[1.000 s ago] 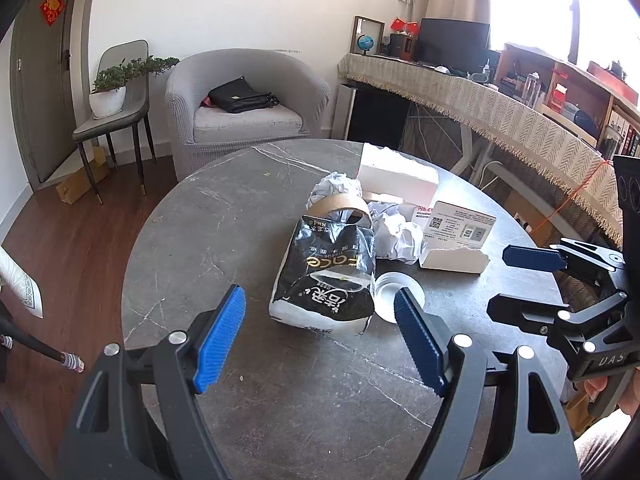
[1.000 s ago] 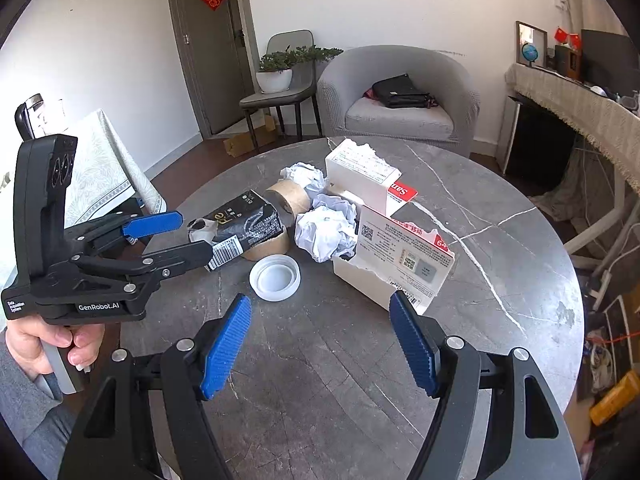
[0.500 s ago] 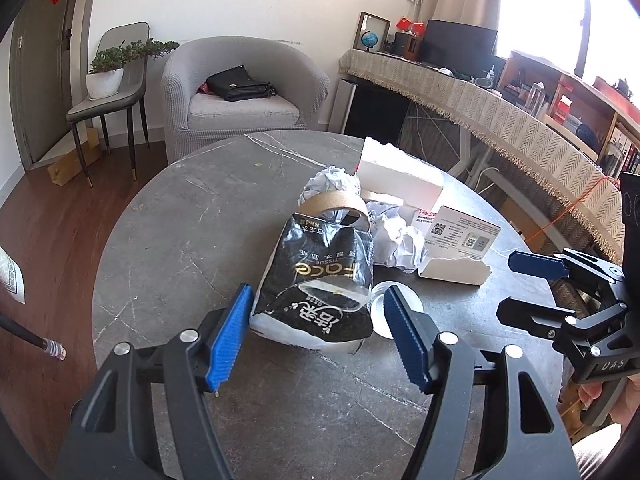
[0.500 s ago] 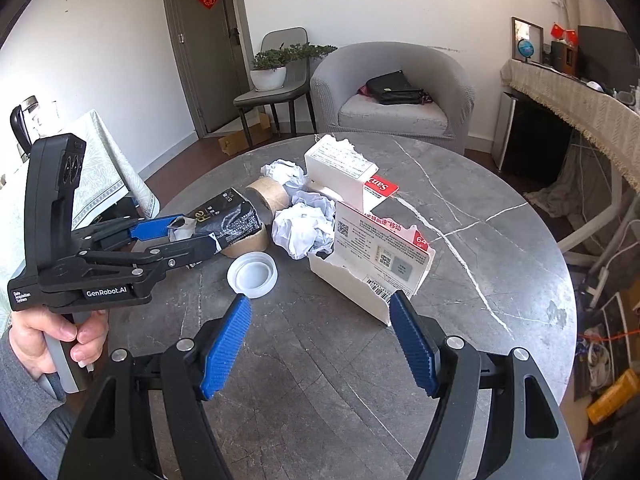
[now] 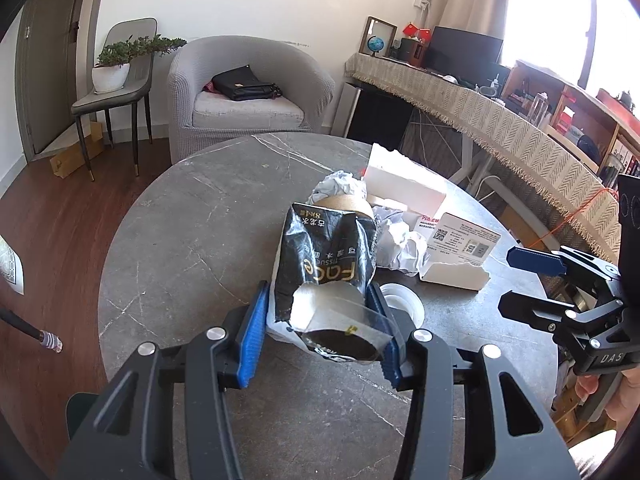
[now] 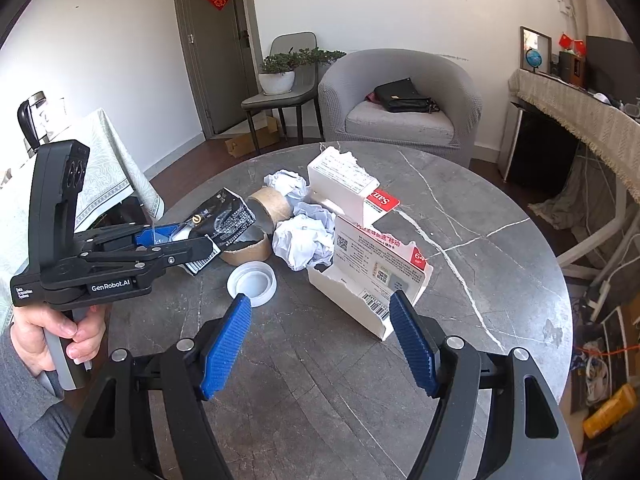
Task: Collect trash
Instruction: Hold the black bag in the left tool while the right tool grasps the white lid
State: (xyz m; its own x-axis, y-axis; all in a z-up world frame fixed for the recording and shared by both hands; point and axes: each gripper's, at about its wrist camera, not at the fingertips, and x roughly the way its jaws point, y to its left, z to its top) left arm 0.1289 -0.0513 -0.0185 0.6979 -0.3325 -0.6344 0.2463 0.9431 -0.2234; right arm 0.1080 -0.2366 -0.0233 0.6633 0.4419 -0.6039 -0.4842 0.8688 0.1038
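A black tissue wrapper (image 5: 324,264) lies on the round grey marble table (image 5: 192,224). My left gripper (image 5: 318,336) has its jaws closing on the wrapper's near end, and both blue pads press its crumpled sides. From the right wrist view that left gripper (image 6: 180,240) holds the wrapper (image 6: 224,220) from the left. Behind the wrapper are a brown tape roll (image 6: 272,204), crumpled white paper (image 6: 304,240), a white lid (image 6: 252,282) and a torn white box (image 6: 376,264). My right gripper (image 6: 320,344) hovers open just in front of that box, nothing between its pads.
A second torn white box (image 6: 344,180) stands at the back of the pile. Beyond the table are a grey armchair (image 5: 248,92) with a black bag, a chair with a potted plant (image 5: 116,68), and a cloth-draped desk (image 5: 500,120) on the right. Wooden floor lies to the left.
The left jaws have closed in from wide apart onto the wrapper, which now looks squeezed and tipped up. The right gripper has come slightly nearer the torn box.
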